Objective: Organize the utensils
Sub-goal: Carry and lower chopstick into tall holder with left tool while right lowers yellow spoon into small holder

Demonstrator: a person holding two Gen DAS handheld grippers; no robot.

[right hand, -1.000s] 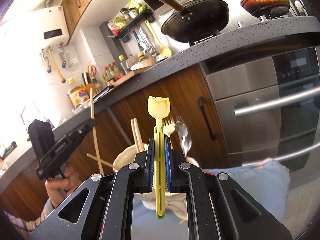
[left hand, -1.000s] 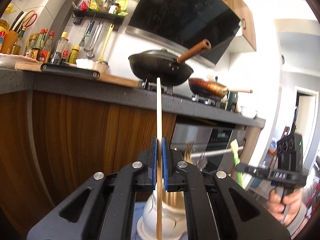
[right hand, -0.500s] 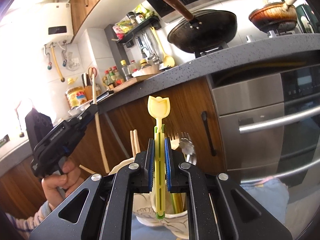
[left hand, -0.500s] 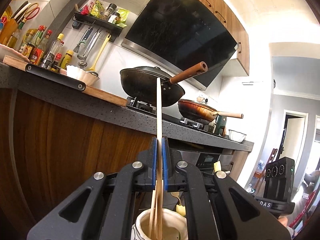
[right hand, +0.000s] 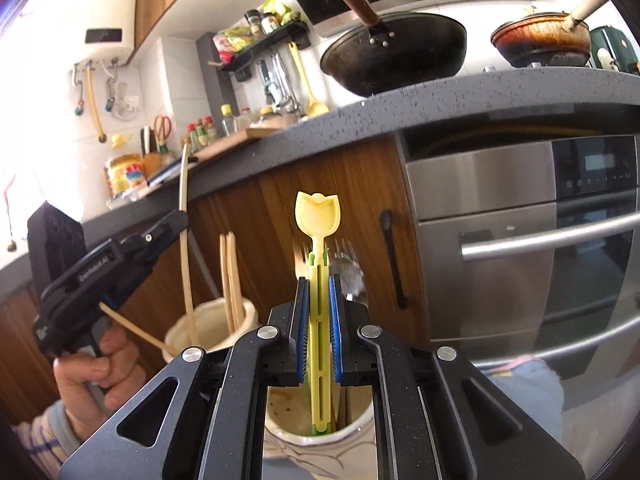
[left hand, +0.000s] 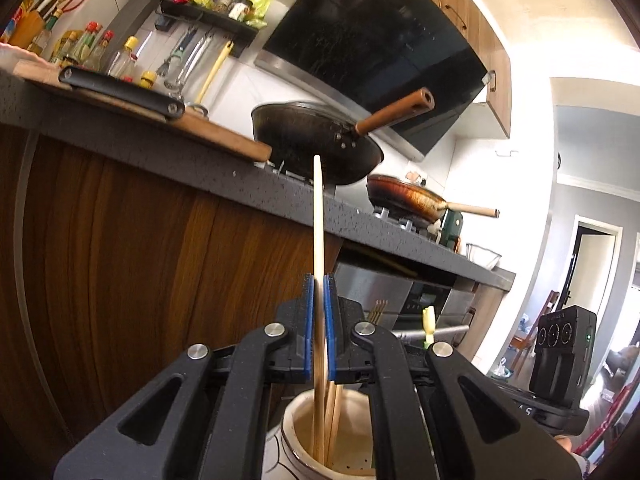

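My left gripper (left hand: pixel 318 292) holds a wooden chopstick (left hand: pixel 318 240) upright between slightly parted jaws, its lower end inside a white ceramic utensil holder (left hand: pixel 300 436) with other chopsticks. My right gripper (right hand: pixel 319 292) is shut on a yellow tulip-shaped spoon (right hand: pixel 318 216), its lower end inside a second white holder (right hand: pixel 320 440). Forks (right hand: pixel 348 264) stand behind the spoon. The left gripper (right hand: pixel 172 220) with its chopstick (right hand: pixel 184 240) also shows in the right wrist view, over the chopstick holder (right hand: pixel 216 320).
A grey countertop (left hand: pixel 200 164) over wooden cabinets carries a black wok (left hand: pixel 316 140), a brown pan (left hand: pixel 404 196) and a cutting board (left hand: pixel 160 120). A steel oven (right hand: pixel 520 248) is on the right. A blue cloth (right hand: pixel 528 384) lies under the holders.
Both grippers have come down. The chopstick's end now sits deeper in its holder and the left jaws have eased apart. The spoon's end has entered the second holder.
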